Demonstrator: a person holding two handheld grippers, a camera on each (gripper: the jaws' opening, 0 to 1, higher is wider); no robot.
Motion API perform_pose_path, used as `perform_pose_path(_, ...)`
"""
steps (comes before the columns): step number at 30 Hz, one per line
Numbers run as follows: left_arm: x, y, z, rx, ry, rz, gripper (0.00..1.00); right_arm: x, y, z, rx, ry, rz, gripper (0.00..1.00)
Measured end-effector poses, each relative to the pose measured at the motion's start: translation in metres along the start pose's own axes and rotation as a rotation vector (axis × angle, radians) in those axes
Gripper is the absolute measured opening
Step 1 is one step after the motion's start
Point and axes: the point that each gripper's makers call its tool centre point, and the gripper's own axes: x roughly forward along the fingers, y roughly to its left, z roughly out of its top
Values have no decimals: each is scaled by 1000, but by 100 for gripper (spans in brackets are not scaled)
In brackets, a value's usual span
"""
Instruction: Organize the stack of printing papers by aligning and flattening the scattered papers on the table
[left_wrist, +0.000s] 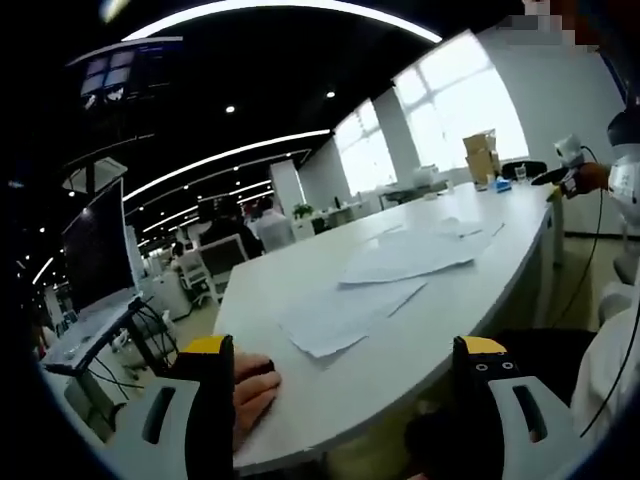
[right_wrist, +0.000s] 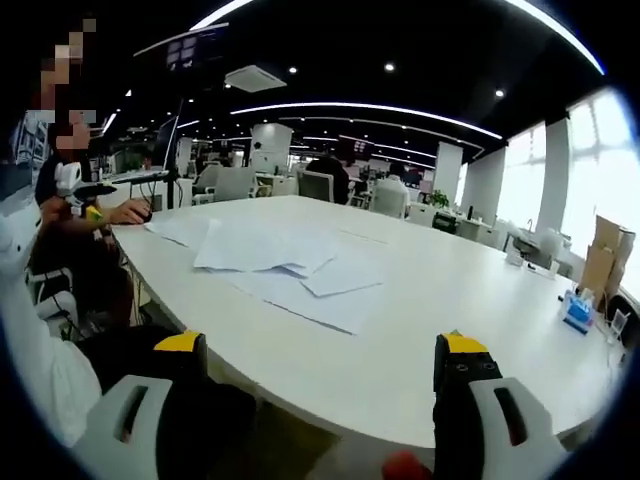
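Loose white printing papers lie spread out and overlapping on the long white table (left_wrist: 400, 350). In the left gripper view one pile (left_wrist: 410, 255) lies farther off and a sheet (left_wrist: 340, 315) lies nearer. The right gripper view shows the main pile (right_wrist: 265, 245), some sheets (right_wrist: 320, 295) nearer me and one sheet (right_wrist: 180, 228) at the left. My left gripper (left_wrist: 345, 355) is open at the table's edge, short of the papers. My right gripper (right_wrist: 320, 350) is open too, at the opposite edge, holding nothing.
A hand (left_wrist: 255, 385) rests on the table by my left jaw. Cardboard boxes (left_wrist: 480, 155) (right_wrist: 605, 250) and a small blue item (right_wrist: 577, 310) stand at one end. A monitor on a stand (left_wrist: 100, 250) and office chairs with people (right_wrist: 330, 180) are beyond the table.
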Motion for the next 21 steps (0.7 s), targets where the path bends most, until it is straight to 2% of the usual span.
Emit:
perform_pose_path(5,-5,7,39,42,-37,-6,92,-11,-12,55,-74,-93,-30,89)
perform_pose_path(8,-7,8,47,70,-47,3,92,-14,-12,64,-92,-109,-39,89)
perform_pose_path(10,-7,5,43,54,-56,-2,92,-11,-10,60,-86,-111,-33,89)
perform_pose_path(16,1,-2,1,0,-17,2,92,5,0,9,-31,-20,2,89)
perform_pose_path(18,3,-5,-7,-35,-14,-2,92,8,2,-3,-9,-1,10,89)
perform_pose_path(21,4,-6,-13,-51,-9,-4,92,9,3,-11,7,7,11,89)
